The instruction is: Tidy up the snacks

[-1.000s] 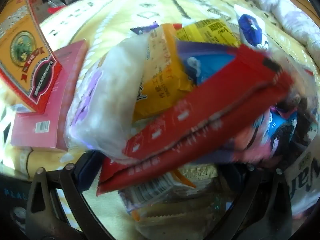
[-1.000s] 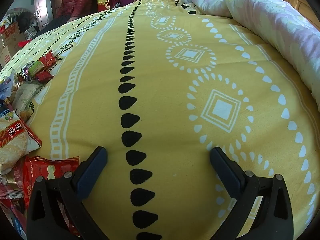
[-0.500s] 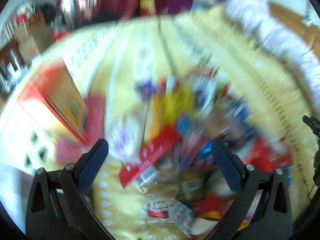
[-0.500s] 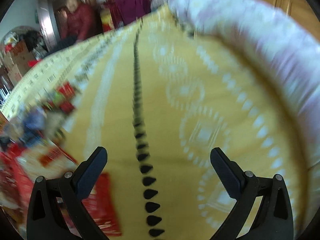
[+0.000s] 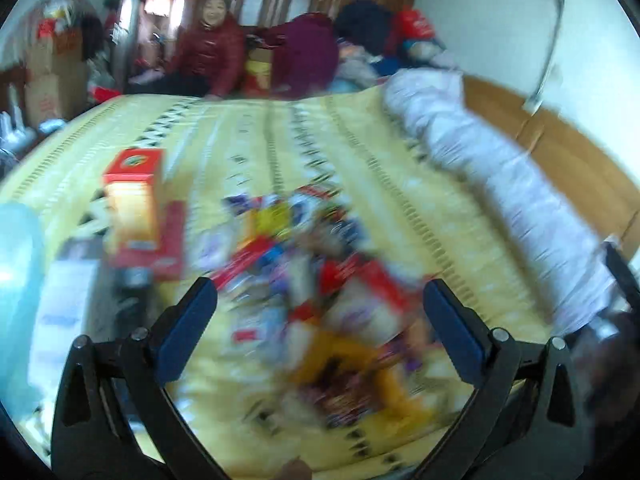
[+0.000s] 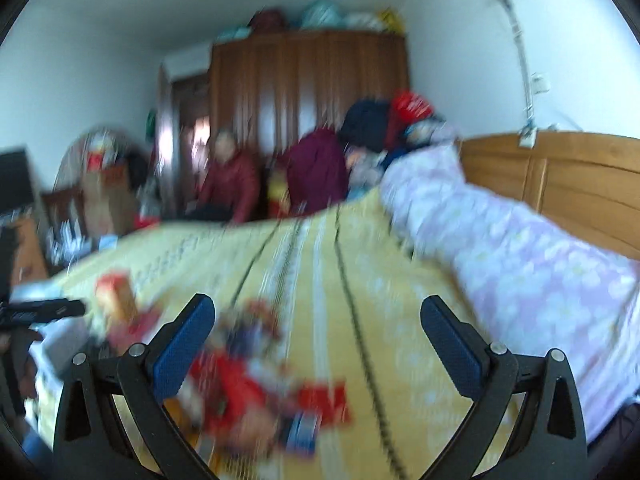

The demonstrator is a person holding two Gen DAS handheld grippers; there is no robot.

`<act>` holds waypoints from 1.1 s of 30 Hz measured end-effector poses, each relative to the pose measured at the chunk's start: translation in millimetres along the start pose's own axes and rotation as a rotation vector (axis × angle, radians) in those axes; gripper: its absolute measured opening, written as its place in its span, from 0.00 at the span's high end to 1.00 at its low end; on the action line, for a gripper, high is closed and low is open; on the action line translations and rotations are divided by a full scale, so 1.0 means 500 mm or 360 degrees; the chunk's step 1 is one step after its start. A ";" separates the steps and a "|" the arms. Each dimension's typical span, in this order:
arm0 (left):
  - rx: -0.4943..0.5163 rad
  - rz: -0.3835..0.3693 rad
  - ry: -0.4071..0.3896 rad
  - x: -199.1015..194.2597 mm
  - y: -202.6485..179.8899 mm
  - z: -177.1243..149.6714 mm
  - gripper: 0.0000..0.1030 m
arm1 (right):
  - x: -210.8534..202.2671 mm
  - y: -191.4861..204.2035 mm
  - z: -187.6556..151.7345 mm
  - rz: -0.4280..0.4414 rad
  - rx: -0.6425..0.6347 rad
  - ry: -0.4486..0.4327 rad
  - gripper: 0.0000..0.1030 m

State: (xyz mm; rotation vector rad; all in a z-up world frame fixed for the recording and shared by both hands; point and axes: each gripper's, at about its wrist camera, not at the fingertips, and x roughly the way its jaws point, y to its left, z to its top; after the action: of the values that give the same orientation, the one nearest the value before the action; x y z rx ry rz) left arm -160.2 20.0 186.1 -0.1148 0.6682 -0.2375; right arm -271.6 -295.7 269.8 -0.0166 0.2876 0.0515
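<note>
— Both grippers? Left gripper (image 5: 320, 308), right gripper (image 6: 318, 320): spread wide, holding nothing.
— Snacks? Blurred snack pile (image 5: 316, 280) on yellow bedspread (image 5: 400, 184), beside upright orange box (image 5: 134, 200).

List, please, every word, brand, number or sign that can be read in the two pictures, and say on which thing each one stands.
No text can be read; both views are blurred by motion.
Red and orange box: a round emblem shows, its print is illegible.
Snack pile: the packets carry only colour smears.
Cardboard box: red marks, unreadable.
Red bag: white marks, unreadable.
</note>
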 end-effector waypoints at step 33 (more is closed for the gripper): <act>0.0245 0.0568 0.0014 -0.095 -0.069 -0.049 0.00 | -0.025 0.154 -0.184 0.0131 -0.0139 0.0655 0.00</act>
State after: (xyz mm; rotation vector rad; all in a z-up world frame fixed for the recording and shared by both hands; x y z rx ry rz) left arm -217.9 -2.1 201.9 0.1528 0.6649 0.0543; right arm -313.6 -221.5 184.6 -0.1027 0.6977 0.1430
